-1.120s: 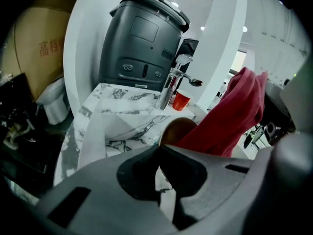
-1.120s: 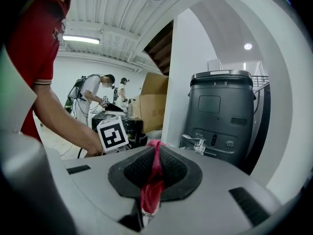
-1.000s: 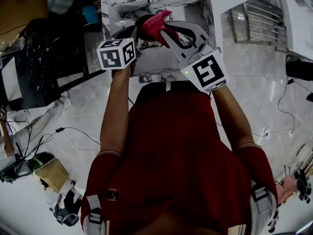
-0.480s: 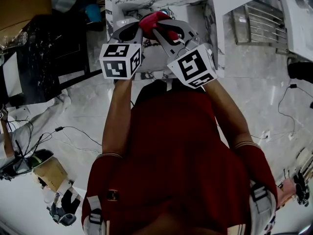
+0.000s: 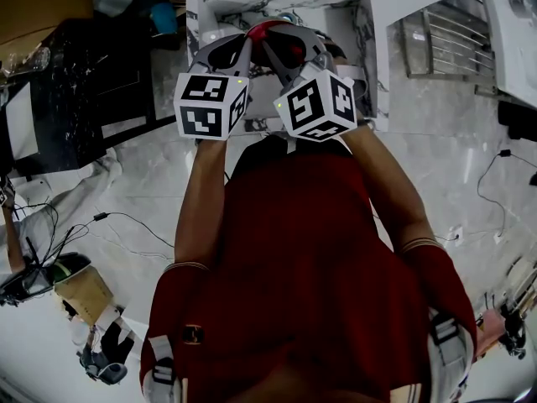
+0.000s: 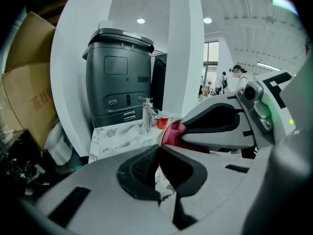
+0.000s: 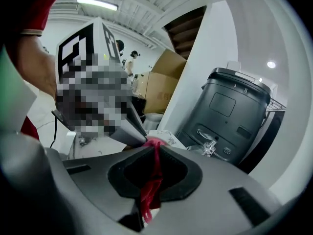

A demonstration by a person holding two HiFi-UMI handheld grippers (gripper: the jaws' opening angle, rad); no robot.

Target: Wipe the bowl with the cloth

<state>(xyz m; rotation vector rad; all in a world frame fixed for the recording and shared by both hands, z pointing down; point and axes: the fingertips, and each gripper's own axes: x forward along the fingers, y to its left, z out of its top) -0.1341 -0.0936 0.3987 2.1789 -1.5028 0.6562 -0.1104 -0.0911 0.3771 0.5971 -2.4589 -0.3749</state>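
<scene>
Your right gripper (image 5: 272, 44) hides most of the cloth (image 5: 263, 28) (red scrap at twelve o'clock); the bowl can't be made out.

The white, grey-veined marble surface (image 6: 113, 138) carries an upright chrome tap (image 6: 146, 115) and, just beside it, a small red cup (image 6: 163, 122).

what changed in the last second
The right hand-held gripper swung in toward the left hand-held gripper and rolled, so their marker cubes now sit side by side. In the head view the red cloth is now mostly hidden between them. Unchanged: right clamped on the cloth, left shut.
</scene>
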